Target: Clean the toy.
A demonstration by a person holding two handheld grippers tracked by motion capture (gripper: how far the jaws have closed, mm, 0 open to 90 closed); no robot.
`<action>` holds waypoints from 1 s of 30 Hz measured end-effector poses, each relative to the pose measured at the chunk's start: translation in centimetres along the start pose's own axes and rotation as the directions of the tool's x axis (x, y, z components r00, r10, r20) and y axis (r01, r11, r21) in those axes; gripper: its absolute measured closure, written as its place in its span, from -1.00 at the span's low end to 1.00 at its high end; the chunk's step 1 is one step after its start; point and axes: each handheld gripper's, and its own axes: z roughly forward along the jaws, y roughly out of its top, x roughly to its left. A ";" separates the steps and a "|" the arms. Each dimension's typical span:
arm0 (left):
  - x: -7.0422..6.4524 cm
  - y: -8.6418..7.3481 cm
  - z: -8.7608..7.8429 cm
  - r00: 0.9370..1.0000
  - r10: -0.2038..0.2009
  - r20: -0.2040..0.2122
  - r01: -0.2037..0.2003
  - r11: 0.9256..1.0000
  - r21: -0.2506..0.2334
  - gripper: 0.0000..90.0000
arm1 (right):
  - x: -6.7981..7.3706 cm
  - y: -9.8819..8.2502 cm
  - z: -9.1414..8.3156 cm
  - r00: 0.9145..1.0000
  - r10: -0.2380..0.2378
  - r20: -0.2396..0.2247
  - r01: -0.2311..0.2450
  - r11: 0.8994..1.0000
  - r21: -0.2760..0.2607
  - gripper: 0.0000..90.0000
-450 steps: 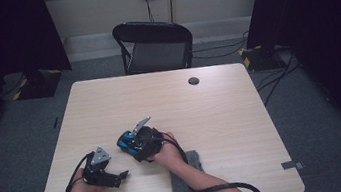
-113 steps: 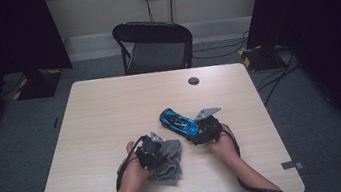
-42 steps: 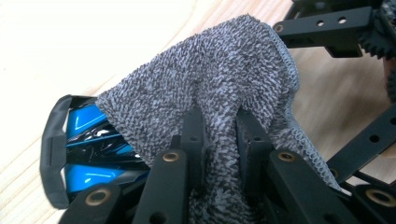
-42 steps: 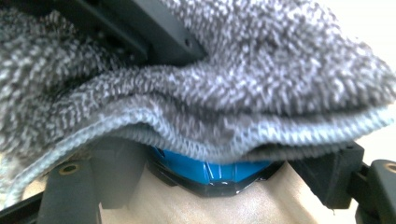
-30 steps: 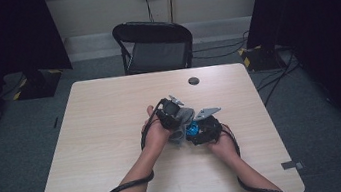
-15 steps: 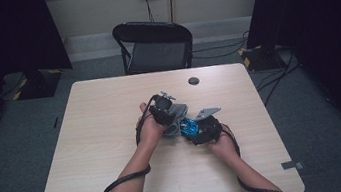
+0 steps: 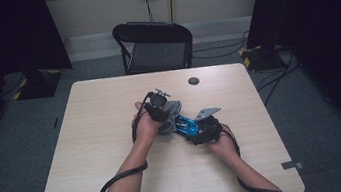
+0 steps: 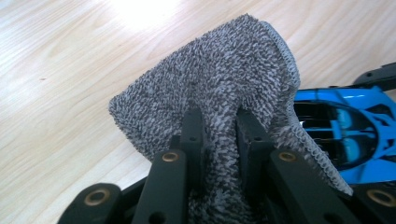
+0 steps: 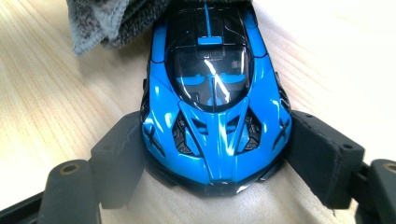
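You are bracing the blue toy car (image 9: 215,93) at its nose with your right gripper (image 9: 215,172), the jaws standing wide and pressing on both flanks, while it is sitting on the bench (image 7: 110,114) near the middle. Beyond it, your left gripper (image 8: 219,135) is pinching a fold of the grey cloth (image 8: 224,79), the jaws being nearly closed on the terry, and the cloth is draping against the car's far end. What is threatening here: you are gripping only the tapering nose, so a firm wipe from the cloth could be pushing the car out of the jaws or skewing it. The loose hanging edge of the cloth could also be snagging on the bodywork, probably at the rear, though that end is lying hidden under the cloth. Farther off, a small dark disc (image 7: 193,80) is resting near the bench's far edge, and a folding chair (image 7: 154,45) is standing behind.
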 end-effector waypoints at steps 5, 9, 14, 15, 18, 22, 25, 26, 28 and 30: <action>0.7 -0.2 0.1 1.000 -0.029 0.000 0.029 1.000 0.000 0.68 | 0.0 0.0 0.0 1.000 0.000 0.000 0.000 1.000 0.000 -0.47; 1.1 -0.3 0.1 0.999 -0.037 -0.005 0.037 0.999 0.000 0.68 | 0.0 0.0 0.0 1.000 0.000 0.000 0.000 1.000 0.000 -0.47; 1.4 -0.3 0.2 0.999 -0.044 -0.009 0.044 0.999 -0.003 0.68 | 0.0 0.0 0.0 1.000 0.000 0.000 0.000 1.000 0.000 -0.47; 1.5 -0.2 0.2 0.999 -0.040 -0.014 0.040 0.999 -0.001 0.68 | 0.0 0.0 0.0 1.000 0.000 0.000 0.000 1.000 0.000 -0.47; 1.9 -0.3 0.0 0.999 -0.044 -0.024 0.044 0.999 -0.005 0.68 | 0.0 0.0 0.0 1.000 0.000 0.000 0.000 1.000 0.000 -0.47; 2.8 -0.7 -0.3 0.997 -0.062 -0.044 0.063 0.998 0.009 0.68 | 0.0 0.0 0.0 1.000 0.000 0.000 0.000 1.000 0.000 -0.47; 3.6 -1.3 -0.2 0.996 -0.083 -0.043 0.084 0.996 0.017 0.69 | 0.0 0.0 0.0 1.000 0.000 0.000 0.000 1.000 -0.001 -0.47; 3.8 -1.5 -0.2 0.995 -0.091 -0.042 0.092 0.996 0.020 0.69 | 0.0 0.0 0.0 1.000 0.000 0.000 0.000 1.000 0.000 -0.47; 4.1 -1.8 -0.1 0.994 -0.098 -0.040 0.098 0.995 0.016 0.69 | 0.0 0.0 0.0 1.000 0.000 0.000 0.000 1.000 0.000 -0.47; 4.4 -2.1 -0.2 0.993 -0.109 -0.040 0.110 0.994 0.022 0.69 | 0.0 0.0 0.0 1.000 0.001 0.000 -0.001 1.000 0.000 -0.47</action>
